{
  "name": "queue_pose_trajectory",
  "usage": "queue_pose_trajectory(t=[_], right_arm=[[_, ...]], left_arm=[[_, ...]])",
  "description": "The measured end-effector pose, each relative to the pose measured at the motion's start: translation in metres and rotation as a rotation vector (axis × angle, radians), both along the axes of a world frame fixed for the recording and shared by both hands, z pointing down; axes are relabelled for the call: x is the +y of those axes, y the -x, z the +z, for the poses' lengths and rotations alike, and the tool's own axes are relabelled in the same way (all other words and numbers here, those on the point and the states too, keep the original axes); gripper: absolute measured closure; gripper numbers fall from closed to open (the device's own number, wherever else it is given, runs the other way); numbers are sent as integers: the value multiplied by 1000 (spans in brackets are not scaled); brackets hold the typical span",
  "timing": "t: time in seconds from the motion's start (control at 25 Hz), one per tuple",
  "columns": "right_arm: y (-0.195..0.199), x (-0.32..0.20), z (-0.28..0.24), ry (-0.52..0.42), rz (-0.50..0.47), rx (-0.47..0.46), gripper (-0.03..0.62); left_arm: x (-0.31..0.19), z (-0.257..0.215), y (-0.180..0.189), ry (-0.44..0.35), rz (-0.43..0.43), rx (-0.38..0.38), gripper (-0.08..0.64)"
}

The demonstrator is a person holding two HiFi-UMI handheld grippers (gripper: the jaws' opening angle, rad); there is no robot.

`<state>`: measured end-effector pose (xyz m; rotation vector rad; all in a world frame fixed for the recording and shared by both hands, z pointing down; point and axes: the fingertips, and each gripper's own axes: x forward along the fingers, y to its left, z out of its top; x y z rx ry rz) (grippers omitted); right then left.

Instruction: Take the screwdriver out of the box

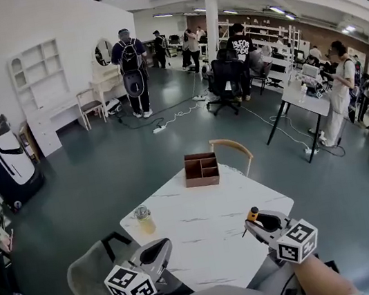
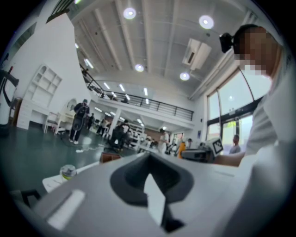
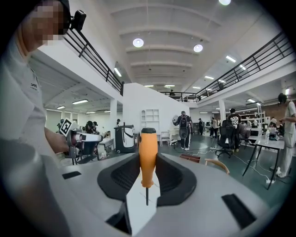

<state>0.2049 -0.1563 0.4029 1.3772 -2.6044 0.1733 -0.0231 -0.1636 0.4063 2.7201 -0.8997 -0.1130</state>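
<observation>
Screwdriver (image 1: 252, 215) out of the box (image 1: 201, 169) in the head view: well nearer than the box and to its right, above the near edge of the table (image 1: 204, 224), carried by the right gripper (image 1: 255, 221). Left gripper (image 1: 161, 249) likewise well short of the box, to its left, with a jar (image 1: 144, 220) between it and the box; kept back, probably because not needed for a one-handed lift. Left gripper view: jaws apart, only bare tabletop in the gap, box small and well beyond them. Right gripper view: jaws clamped on the orange handle, handle uppermost and thin shaft below, likely gripped just as it stood in a compartment; box beyond the jaws, to the right. Judged done but for setting down.
</observation>
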Motion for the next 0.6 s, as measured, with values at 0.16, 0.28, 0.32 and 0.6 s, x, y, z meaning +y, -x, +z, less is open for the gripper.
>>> queue_pose_trajectory(t=[0.16,0.28,0.32,0.6], right_arm=[[2,1,2,2,-3,9,486],[2,0,2,0,-4,14,486],[2,0,1,0,-4,16,487],[2,0,-3,-3,-5,16,488]], left_arm=[[-1,1,1,-2,3,1,555],[-2,1,0,-3,6,1,556],[-2,1,0,-3,6,2,556],[-3,-2,-1,-2,6,7,557]])
